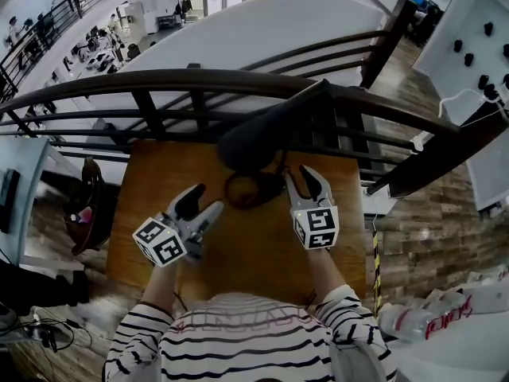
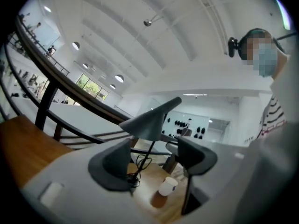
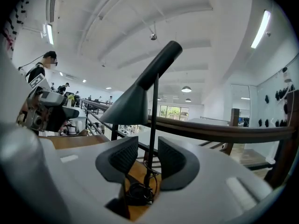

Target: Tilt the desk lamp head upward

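Left gripper point(image 1: 208, 200) and right gripper point(image 1: 303, 178), jaws apart, flank the desk lamp point(image 1: 269, 130)

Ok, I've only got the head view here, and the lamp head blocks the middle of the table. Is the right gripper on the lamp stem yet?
Observer: Not yet. In the right gripper view the right gripper has its jaws apart, and the thin lamp stem lines up with the gap, touching neither pad.
Operator: And the left one?
Observer: The left gripper is open with nothing between its jaws; the lamp head sits beyond them.
Operator: Anything hidden under the lamp head?
Observer: Yes, the left gripper view shows a small white cup on the table near the lamp.
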{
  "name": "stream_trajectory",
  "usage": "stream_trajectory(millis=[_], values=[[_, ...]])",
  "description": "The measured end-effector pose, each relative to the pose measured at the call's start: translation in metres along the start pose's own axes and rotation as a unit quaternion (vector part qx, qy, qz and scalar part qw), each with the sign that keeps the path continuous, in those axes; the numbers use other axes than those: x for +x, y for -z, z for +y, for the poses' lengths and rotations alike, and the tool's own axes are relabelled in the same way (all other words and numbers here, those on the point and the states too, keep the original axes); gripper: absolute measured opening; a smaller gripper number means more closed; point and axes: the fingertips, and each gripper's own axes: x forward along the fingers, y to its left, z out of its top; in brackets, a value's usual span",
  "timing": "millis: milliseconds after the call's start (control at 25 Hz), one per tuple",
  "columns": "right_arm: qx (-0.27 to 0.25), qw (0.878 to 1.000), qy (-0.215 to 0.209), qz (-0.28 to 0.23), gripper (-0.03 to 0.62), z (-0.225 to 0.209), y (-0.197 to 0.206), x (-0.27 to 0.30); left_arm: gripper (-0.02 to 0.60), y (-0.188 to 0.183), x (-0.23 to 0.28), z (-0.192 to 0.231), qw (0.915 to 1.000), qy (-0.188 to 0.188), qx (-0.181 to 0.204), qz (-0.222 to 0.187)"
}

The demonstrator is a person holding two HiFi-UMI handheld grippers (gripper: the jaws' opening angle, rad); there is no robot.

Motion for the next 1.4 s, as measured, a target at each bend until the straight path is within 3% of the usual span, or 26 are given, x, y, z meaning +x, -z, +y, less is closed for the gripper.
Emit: stream_trajectory(millis=[560, 920, 1400], values=[[-0.014, 0.999, -0.032, 0.03, 0.121, -0.02, 0.049, 0.075, 0.344, 0.018, 0.071, 0.044, 0.9968, 0.004, -0.071, 0.038], [-0.008, 0.998, -0.045, 0.033, 0.049, -0.019, 0.067, 0.096, 0.344, 0.011, 0.095, 0.044, 0.9956, 0.02, -0.084, 0.036], [0.011, 0.998, -0.05, 0.024, 0.043, -0.02, 0.063, 0.093, 0.353, -0.001, 0.097, 0.034, 0.9912, 0.024, -0.126, 0.032]])
